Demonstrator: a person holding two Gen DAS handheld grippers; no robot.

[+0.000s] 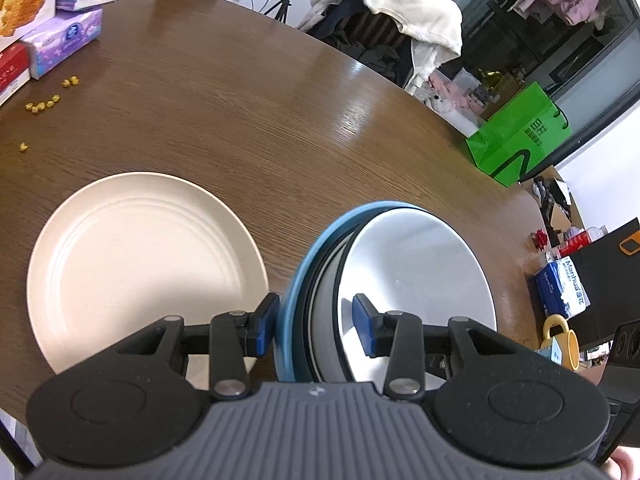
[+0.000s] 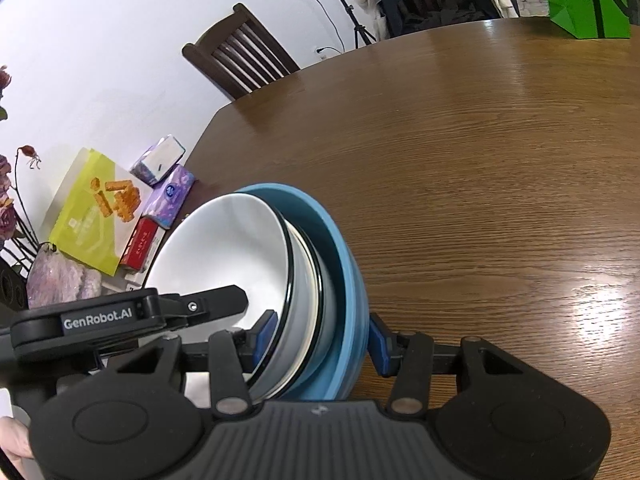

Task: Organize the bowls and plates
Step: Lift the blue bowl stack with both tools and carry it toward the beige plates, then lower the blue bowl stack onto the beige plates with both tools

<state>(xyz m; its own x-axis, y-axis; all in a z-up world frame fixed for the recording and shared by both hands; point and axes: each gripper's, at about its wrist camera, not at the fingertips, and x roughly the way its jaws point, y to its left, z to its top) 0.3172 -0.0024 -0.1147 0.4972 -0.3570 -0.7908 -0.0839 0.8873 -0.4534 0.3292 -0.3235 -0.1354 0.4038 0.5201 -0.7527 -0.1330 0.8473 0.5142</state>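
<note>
A stack of nested bowls, white ones (image 1: 416, 272) inside a blue outer bowl (image 1: 304, 264), is held over the brown table (image 1: 280, 120) by both grippers. My left gripper (image 1: 316, 330) is shut on the stack's wall, one pad outside the blue bowl and one inside the white bowl. My right gripper (image 2: 322, 340) clamps the opposite side of the same stack (image 2: 224, 248), with the blue bowl (image 2: 344, 272) outermost. One of the left gripper's fingers (image 2: 224, 300) reaches into the white bowl in the right wrist view. A cream plate (image 1: 140, 260) lies flat on the table left of the stack.
Tissue packs (image 1: 64, 40), a snack box (image 2: 96, 216) and a red box (image 2: 138, 250) sit at the table's far left. Yellow crumbs (image 1: 44, 104) lie near them. A green bag (image 1: 520, 136), a clothes-draped chair (image 1: 400, 28), a wooden chair (image 2: 244, 60) and a yellow mug (image 1: 560, 340) stand beyond the table's edges.
</note>
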